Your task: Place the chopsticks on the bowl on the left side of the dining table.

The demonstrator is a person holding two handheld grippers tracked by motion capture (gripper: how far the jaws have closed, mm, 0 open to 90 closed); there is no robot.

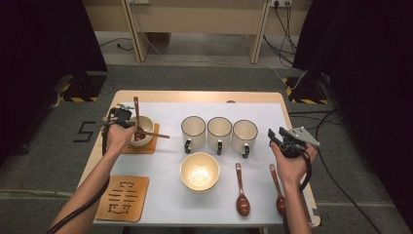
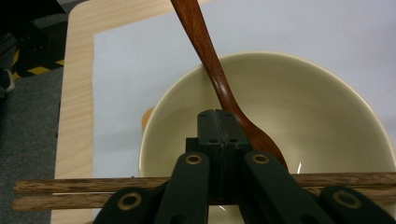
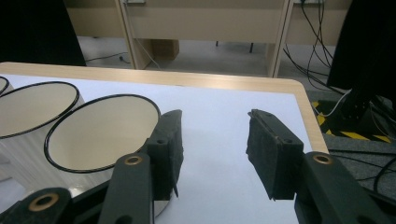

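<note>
Left gripper (image 2: pixel 219 122) hangs over the small bowl (image 1: pixel 140 130) near the table's left edge, its jaws pressed together with nothing visible between the pads. In the left gripper view the wooden spoon (image 2: pixel 219 79) lies beside the closed tips, bowl end down in the cream bowl (image 2: pixel 280 102) and handle leaning out over the far rim; whether the tips touch it I cannot tell. A pair of chopsticks (image 2: pixel 70 193) lies across the near rim of that bowl, which sits on an orange coaster (image 1: pixel 147 145).

Right gripper (image 3: pixel 214 154) is held near the table's right edge with its jaws well apart and empty, the nearest of 3 mugs (image 3: pixel 100 133) just beside its left jaw.

Judging by the layout, a place setting is being built. 1 setting looks done: bowl on coaster, spoon inside, chopsticks across the rim. What seems left: a second coaster (image 1: pixel 122 198) lies bare by the near left corner, a larger bowl (image 1: pixel 199 171) stands in the middle toward the near edge, and 2 more spoons (image 1: pixel 242 190) lie flat on the white mat toward the near right corner. The 3 mugs (image 1: pixel 219 134) stand in a row across the middle, handles toward the person. So roughly 1 setting is finished, and the rest not yet started.
</note>
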